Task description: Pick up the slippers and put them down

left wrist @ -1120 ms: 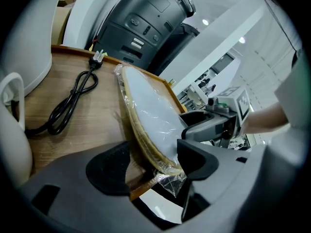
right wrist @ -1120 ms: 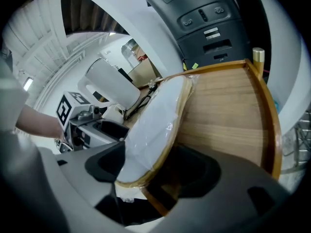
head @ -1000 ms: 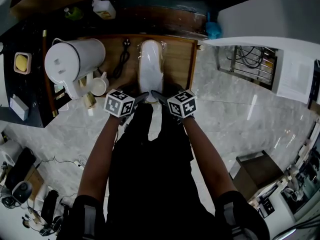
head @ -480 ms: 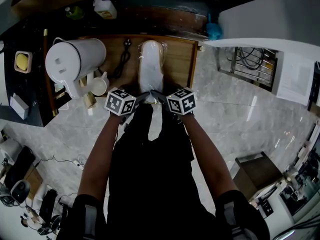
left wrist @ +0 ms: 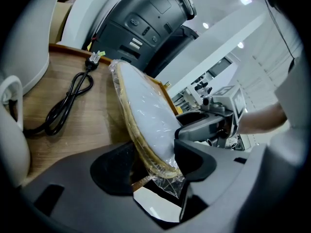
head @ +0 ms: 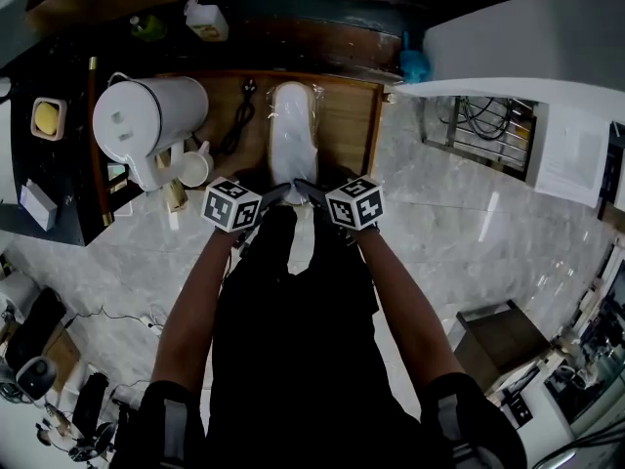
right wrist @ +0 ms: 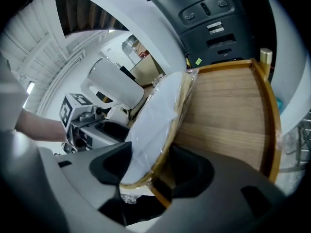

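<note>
No readable text, labels or numbers.

Slippers [head: 292, 135]: near end behind fingers [head: 276, 192]

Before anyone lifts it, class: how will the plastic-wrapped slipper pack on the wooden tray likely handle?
The slipper pack looks thin and flat, so it is probably light and apt to droop if held by one end. Its glossy plastic wrap probably slips easily.

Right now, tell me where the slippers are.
In the head view, the wrapped slippers lie on the wooden tray, top centre, just right of the black cord.
</note>
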The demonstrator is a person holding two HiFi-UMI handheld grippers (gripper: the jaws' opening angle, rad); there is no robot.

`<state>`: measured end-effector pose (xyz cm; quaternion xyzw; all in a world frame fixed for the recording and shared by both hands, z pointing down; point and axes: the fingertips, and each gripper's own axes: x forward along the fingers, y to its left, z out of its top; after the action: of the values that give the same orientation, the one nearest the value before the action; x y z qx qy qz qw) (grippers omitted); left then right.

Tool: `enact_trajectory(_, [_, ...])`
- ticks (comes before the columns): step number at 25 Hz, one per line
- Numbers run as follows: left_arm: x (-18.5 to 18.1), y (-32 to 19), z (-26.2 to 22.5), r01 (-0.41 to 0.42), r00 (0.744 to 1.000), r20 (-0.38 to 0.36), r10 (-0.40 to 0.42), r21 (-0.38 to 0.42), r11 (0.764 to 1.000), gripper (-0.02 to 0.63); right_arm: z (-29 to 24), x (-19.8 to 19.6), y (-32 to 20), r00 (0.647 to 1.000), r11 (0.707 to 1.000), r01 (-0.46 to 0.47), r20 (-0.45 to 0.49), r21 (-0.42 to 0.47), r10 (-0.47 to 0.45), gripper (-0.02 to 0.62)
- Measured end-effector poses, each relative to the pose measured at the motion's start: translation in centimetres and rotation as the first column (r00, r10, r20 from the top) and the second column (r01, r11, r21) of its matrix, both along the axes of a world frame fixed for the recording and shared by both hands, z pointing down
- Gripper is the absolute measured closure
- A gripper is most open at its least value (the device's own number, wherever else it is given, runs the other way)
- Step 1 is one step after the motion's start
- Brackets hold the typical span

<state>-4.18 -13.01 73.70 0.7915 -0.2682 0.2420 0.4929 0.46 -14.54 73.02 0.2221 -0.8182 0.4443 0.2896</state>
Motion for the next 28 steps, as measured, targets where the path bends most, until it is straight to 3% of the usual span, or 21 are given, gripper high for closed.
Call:
enact_trajectory(10, [-0.7,-0.6,-3.4,-0.008,1.0,-0.008,0.009,0.063,0.998,0.344,-3.2,-0.5,-0.4,0.998,0.999,-0.048,0.039,0.014,0.047,0.36])
enact_trajectory(28, [-1.8,1.3,-10.6,0.093,0.99,-0.114,-0.078,0.136,0.986,0.353,-10.3,-1.4,1.7,0.991,0.994,-0.09,0.101,0.057,0.084,0.367])
